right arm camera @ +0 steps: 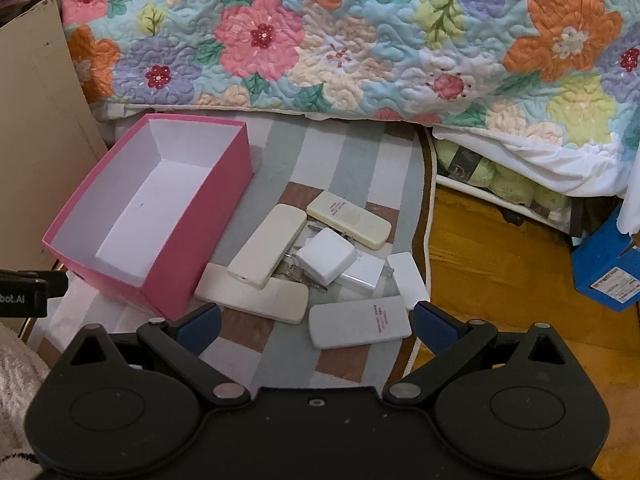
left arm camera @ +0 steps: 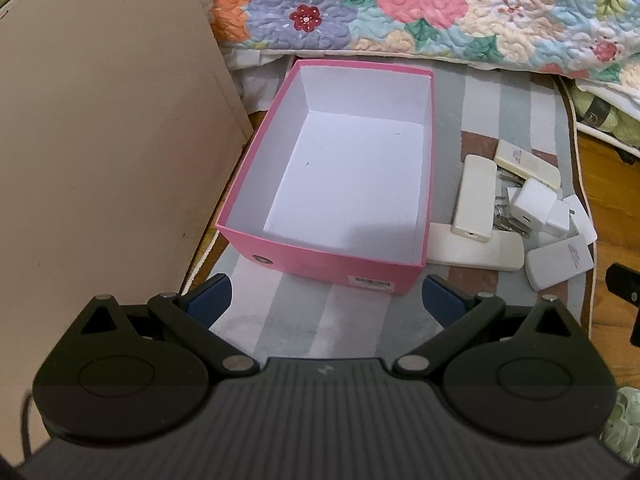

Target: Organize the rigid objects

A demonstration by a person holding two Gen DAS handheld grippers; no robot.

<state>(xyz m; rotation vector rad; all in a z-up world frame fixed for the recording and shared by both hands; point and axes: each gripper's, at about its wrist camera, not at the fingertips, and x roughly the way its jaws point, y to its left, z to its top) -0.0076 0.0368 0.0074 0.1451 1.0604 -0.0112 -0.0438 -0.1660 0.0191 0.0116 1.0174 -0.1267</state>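
Sorting not begun: pink box (right arm camera: 160, 276) empty. Our right gripper (right arm camera: 316, 320) and left gripper (left arm camera: 326, 298) gape, holding nothing. Next, we judge: grasp nearest white case (right arm camera: 360, 322).

Each gripper, left (left arm camera: 326, 298) and right (right arm camera: 316, 324), is built from matte black plastic, with two round discs, jointed link arms fastened by silver pins, and blue ribbed fingers (right arm camera: 434, 326). A ribbed grey body is seen on the left; what may be a thin cable (left arm camera: 25, 424) trails there.

Box (left arm camera: 332, 184) on rug (left arm camera: 300, 320), ahead of left gripper (left arm camera: 326, 300). Device pile (right arm camera: 320, 264) right of box, ahead of right gripper (right arm camera: 316, 320). Quilt (right arm camera: 340, 32) behind both.
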